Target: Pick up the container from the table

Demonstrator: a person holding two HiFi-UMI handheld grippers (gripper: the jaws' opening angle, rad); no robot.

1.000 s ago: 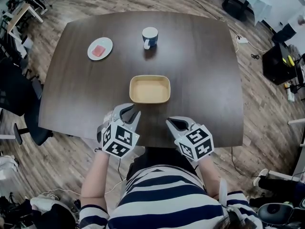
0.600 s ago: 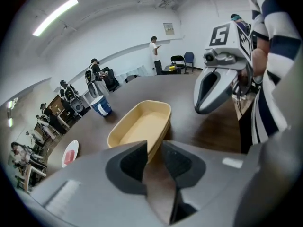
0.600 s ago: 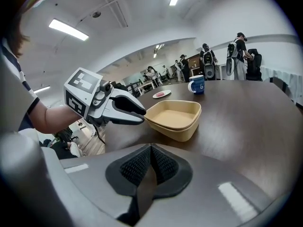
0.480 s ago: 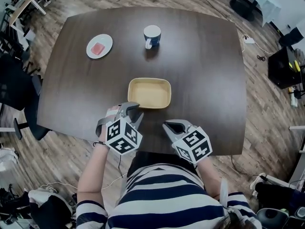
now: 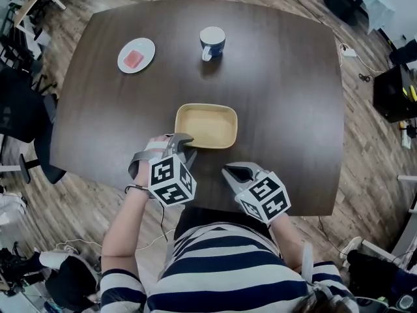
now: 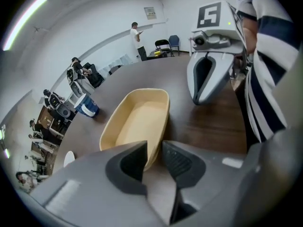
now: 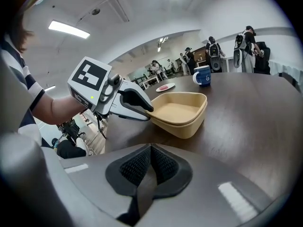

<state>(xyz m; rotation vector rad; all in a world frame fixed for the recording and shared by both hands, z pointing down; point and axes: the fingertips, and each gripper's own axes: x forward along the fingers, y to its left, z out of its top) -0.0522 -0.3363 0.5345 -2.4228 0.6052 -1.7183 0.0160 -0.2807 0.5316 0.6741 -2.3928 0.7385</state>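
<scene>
Tan container [image 5: 206,125] sits on the dark wood table [image 5: 287,96], right at the tips of the left gripper [image 5: 185,143]. In the left gripper view those jaws are a little apart. The container's near end pokes just into the mouth of the gap, with one jaw overlapping the rim. Can't tell if the pads actually touch it. From the right gripper view, the left gripper's black fingertip [image 7: 138,100] lies over the rim at the near corner.

Right gripper [image 5: 228,169] has its jaws pressed together with nothing in them. The container is ahead of them and a bit to the right, clearly apart.

Writing-wise, not much to report. The blue mug [image 5: 212,42], well past the container from both sets of jaws, has a white mark on it, too small to read. The cubes only carry black-and-white square markers, no text. A white plate [image 5: 136,55] with something pink on it is far ahead and left of the left jaws.
</scene>
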